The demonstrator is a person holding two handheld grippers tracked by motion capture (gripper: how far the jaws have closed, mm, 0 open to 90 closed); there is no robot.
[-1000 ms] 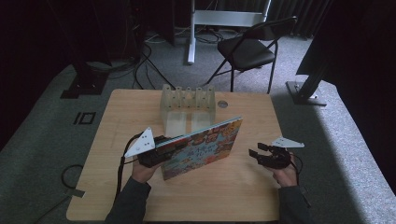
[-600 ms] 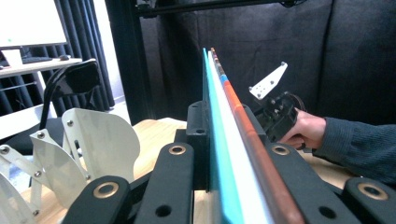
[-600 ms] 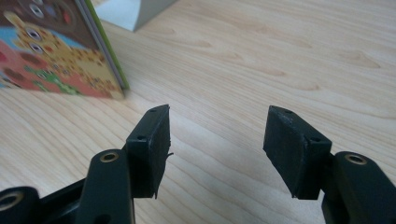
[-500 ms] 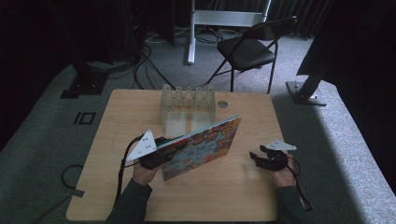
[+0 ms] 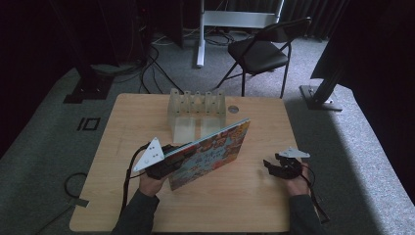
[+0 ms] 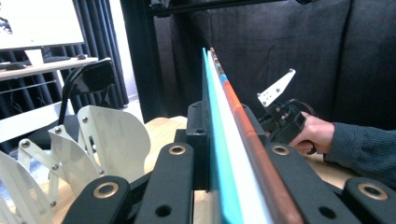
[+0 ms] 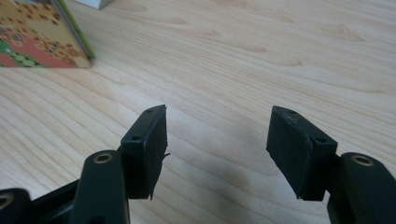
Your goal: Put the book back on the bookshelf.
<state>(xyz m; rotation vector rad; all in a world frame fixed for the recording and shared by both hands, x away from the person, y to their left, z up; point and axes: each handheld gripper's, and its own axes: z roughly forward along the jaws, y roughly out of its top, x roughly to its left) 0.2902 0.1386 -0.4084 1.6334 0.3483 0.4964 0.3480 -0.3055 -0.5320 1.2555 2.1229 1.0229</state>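
One book (image 5: 210, 152), one clear rack (image 5: 195, 110), one chair (image 5: 259, 51), two grippers.

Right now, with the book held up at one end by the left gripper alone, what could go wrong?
1. The left gripper clamps the book only at its near end, so the long free end could sag or twist out.
2. The white rack stands just behind the book's far corner; a swing forward might knock it.
3. The right gripper, its jaws just opening and empty, sits apart from the book and gives no support if it slips.
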